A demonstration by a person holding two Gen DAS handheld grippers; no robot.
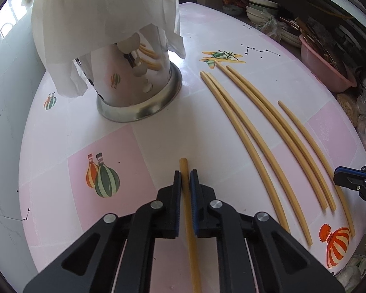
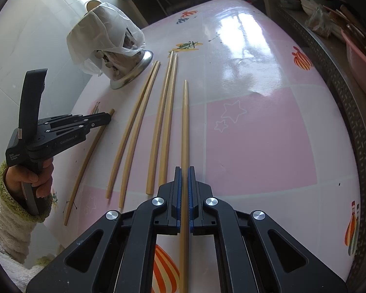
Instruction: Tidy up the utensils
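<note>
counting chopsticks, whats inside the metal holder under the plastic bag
Nothing inside is visible: the white bag covers the top of the metal holder. The yellow streaks on its wall look like reflections of the table chopsticks.

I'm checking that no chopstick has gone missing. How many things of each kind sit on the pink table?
Chopsticks loose on the table: 4
Chopsticks between gripper jaws: 2 (left gripper, right gripper)
Metal holder, draped in a white plastic bag: 1
Total: 8
</note>
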